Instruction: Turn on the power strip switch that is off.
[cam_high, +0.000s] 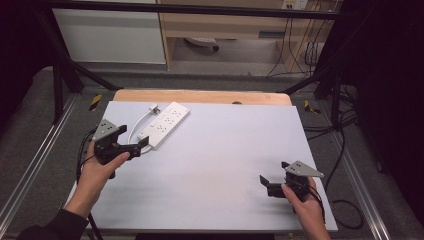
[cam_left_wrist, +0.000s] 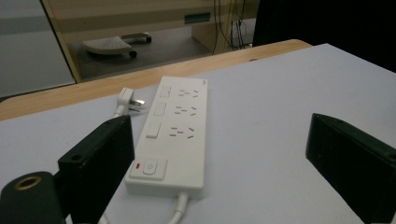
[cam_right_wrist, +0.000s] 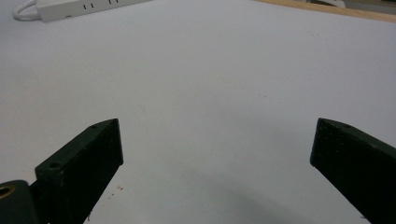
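A white power strip (cam_high: 164, 124) lies at the far left of the white table top (cam_high: 220, 150), with its cable (cam_high: 135, 128) looped to a white plug (cam_high: 153, 107) beside it. My left gripper (cam_high: 142, 145) sits at the strip's near end, open and holding nothing. In the left gripper view the power strip (cam_left_wrist: 173, 130) lies just ahead between the wide-apart jaws, closer to the left one, with its plug (cam_left_wrist: 128, 100) behind it. My left gripper (cam_left_wrist: 219, 130) is open. My right gripper (cam_high: 265, 181) rests near the front right, open; in its own view my right gripper (cam_right_wrist: 215, 126) faces bare table, with the strip (cam_right_wrist: 84, 7) far off.
A wooden table edge (cam_high: 200, 96) runs along the back of the white top. Black frame bars (cam_high: 65, 65) stand at the far corners. A wooden cabinet (cam_high: 225, 30) and floor cables (cam_high: 345, 150) lie beyond and to the right.
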